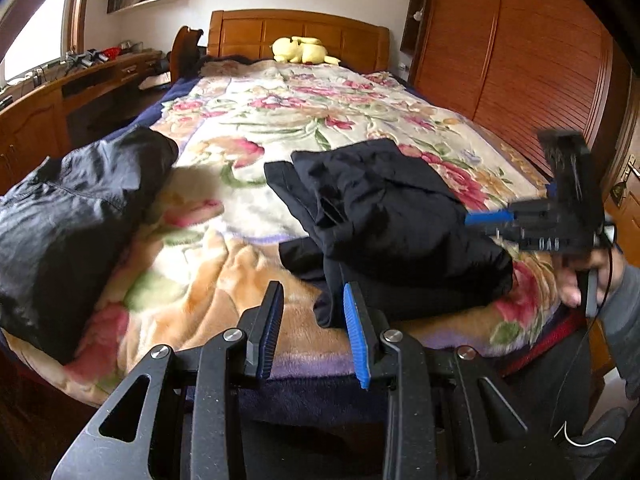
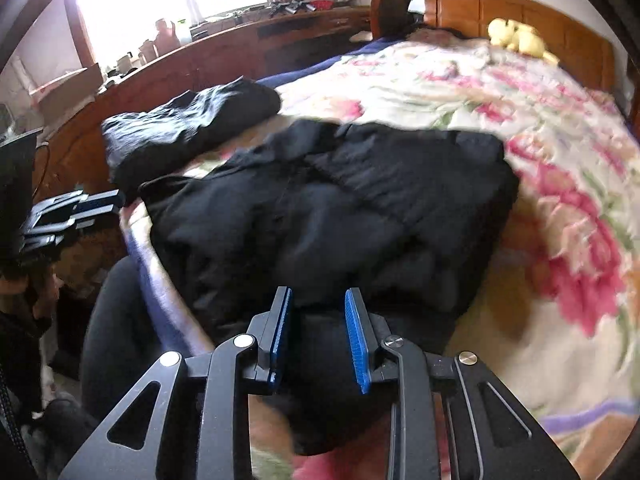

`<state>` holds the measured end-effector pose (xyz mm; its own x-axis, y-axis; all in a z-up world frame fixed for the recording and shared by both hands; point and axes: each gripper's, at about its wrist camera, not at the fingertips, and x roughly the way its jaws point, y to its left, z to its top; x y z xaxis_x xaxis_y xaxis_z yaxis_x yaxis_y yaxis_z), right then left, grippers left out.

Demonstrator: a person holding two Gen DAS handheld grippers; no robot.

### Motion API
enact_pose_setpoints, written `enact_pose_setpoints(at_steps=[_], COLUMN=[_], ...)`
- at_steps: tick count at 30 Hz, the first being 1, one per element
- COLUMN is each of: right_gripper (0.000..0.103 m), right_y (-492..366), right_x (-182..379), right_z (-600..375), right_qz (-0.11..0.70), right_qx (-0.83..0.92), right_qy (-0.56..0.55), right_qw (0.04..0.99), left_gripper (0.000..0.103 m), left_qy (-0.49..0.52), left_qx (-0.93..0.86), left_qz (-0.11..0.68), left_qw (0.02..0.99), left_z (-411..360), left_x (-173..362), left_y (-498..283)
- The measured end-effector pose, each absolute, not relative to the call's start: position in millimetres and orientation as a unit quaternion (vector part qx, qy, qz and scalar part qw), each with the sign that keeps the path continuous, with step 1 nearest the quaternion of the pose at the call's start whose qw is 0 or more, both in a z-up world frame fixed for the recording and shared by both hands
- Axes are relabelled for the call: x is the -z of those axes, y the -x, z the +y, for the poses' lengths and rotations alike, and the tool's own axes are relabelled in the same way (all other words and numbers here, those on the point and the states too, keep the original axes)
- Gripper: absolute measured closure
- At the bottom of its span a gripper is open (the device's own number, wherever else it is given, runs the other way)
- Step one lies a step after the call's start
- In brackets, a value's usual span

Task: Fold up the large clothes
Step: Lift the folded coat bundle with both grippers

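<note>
A black garment point(image 1: 392, 216) point(image 2: 340, 208) lies folded in a thick bundle near the foot of the bed. A second black garment point(image 1: 72, 216) point(image 2: 188, 128) lies crumpled to its left. My left gripper point(image 1: 313, 286) hovers open over the blanket at the bundle's near left corner, nothing between its blue pads; in the right wrist view it point(image 2: 100, 202) is a blur at the left. My right gripper point(image 2: 318, 292) stands open just over the bundle's near edge, black cloth showing below the gap. In the left wrist view it point(image 1: 488, 218) is blurred at the bundle's right side.
The floral blanket point(image 1: 280, 120) covers the bed up to a wooden headboard point(image 1: 304, 32) with a yellow plush toy point(image 1: 304, 50). A cluttered wooden desk point(image 1: 80, 76) runs along the left, a wardrobe point(image 1: 520, 60) along the right. A hand point(image 1: 576, 280) in a grey sleeve holds the right gripper.
</note>
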<state>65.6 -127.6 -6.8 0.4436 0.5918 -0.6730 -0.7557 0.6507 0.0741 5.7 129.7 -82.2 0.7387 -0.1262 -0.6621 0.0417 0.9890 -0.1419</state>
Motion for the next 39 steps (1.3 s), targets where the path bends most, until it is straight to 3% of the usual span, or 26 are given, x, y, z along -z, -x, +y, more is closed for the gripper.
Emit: enact_pose_setpoints(at_steps=[2,5,16,23,26,33,35,39], right_gripper=[0.054,0.042,0.04,0.014,0.01,0.01,0.031,0.055], right_y=[-86.1,-109.5,-236.0,-281.1,-292.5,-304.5,-304.7,-295.9], right_x=[4.3,0.2,23.3,50.6,61.4,70.8,71.8,63.3], right_z=[-130.2,-136.5,-139.6,-122.3,-118.2,-114.8,-114.9,-117.4], right_qz=[0.335,0.335,0.389,0.427,0.439,0.446,0.449,0.437], right_qx=[-0.387,-0.366,-0.316,-0.325,-0.331,-0.343,-0.359,-0.374], right_qy=[0.126,0.124,0.036,0.003,-0.014,-0.039,-0.05,-0.052], right_qw=[0.85,0.859,0.865,0.844,0.835,0.826,0.816,0.817], left_gripper=[0.071,0.071,0.07,0.07,0.07,0.07,0.07,0.089], left_qy=[0.062,0.062,0.067,0.067,0.071,0.088,0.097,0.103], left_qx=[0.05,0.058,0.07,0.066,0.067,0.074,0.08,0.108], left_qz=[0.361,0.363,0.385,0.398,0.4,0.398,0.394,0.382], left_qw=[0.929,0.928,0.918,0.913,0.911,0.91,0.911,0.912], left_z=[127.3,121.0,107.6,107.0,107.2,108.0,109.3,109.0], left_x=[85.9,89.2,108.9,118.3,120.6,122.3,122.4,121.5], left_y=[-8.2,-13.8,-40.5,-48.3,-49.9,-51.9,-51.1,-48.0])
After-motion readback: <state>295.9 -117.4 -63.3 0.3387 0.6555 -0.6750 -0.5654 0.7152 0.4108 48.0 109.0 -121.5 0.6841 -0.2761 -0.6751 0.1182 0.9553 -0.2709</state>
